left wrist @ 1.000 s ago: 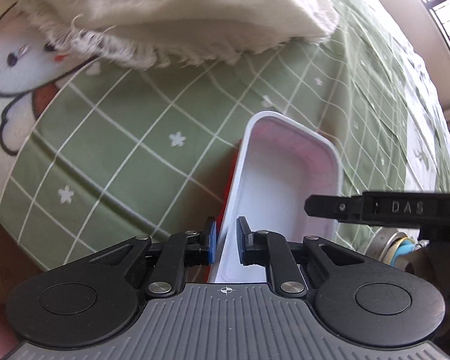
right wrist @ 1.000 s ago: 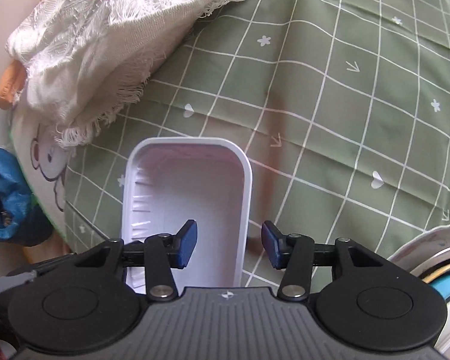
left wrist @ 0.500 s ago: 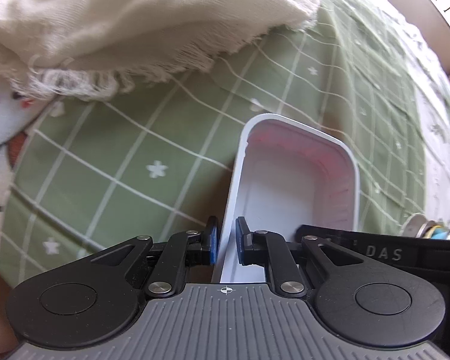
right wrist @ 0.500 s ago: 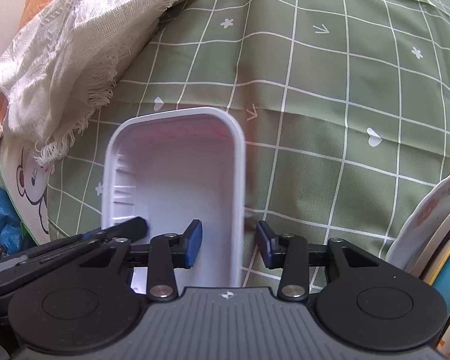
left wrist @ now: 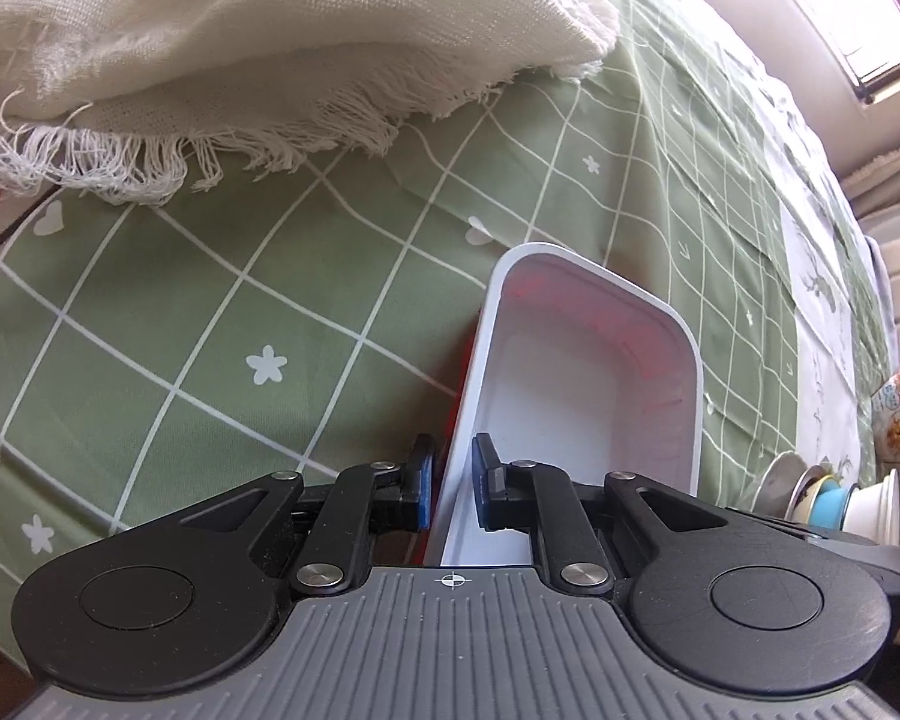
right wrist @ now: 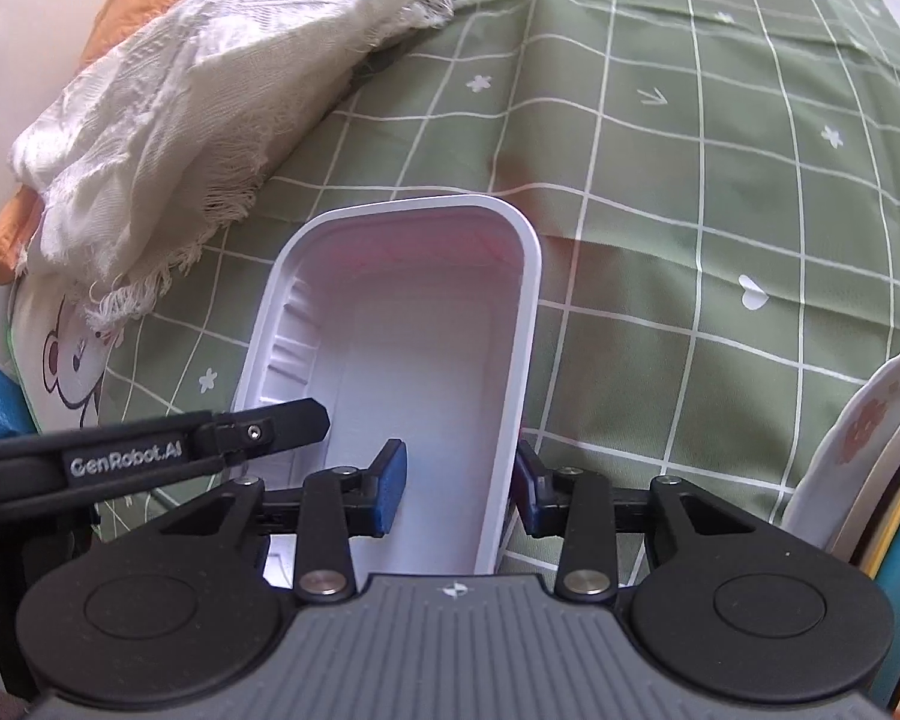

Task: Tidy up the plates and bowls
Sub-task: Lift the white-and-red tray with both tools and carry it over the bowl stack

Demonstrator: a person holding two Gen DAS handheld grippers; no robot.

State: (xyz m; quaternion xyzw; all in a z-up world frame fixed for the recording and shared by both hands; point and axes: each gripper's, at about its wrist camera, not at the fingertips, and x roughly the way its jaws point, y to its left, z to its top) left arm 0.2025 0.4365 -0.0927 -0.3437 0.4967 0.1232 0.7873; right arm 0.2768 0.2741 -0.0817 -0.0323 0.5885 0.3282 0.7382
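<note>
One fringed white cloth (left wrist: pixel 240 48) lies bunched at the far left, on the green checked tablecloth (left wrist: pixel 210 300); in the right wrist view one orange fabric (right wrist: pixel 138 0) pokes out from under it.

To its right comes the one white tray (left wrist: pixel 570 408), above the tablecloth and carried between the two grippers. It is a deep, rectangular plastic tray with rounded corners and a thin rolled rim. The inside is plain white and empty, with moulded ribs down its left wall and a faint red tint showing through the far end.

The left gripper (left wrist: pixel 453 480) pinches the tray's left wall, one blue pad on each face of it. The right gripper (right wrist: pixel 457 489) straddles the right wall: its jaws have just been closing, but the inner pad stands clear of the wall, while the outer pad sits just beside it or touches it, I cannot tell which.

Farthest right, one flowered plate (right wrist: pixel 858 438) leans at the edge of the right wrist view. The left wrist view shows one small stack of bowls (left wrist: pixel 810 492) there; how many bowls is too small to count.
</note>
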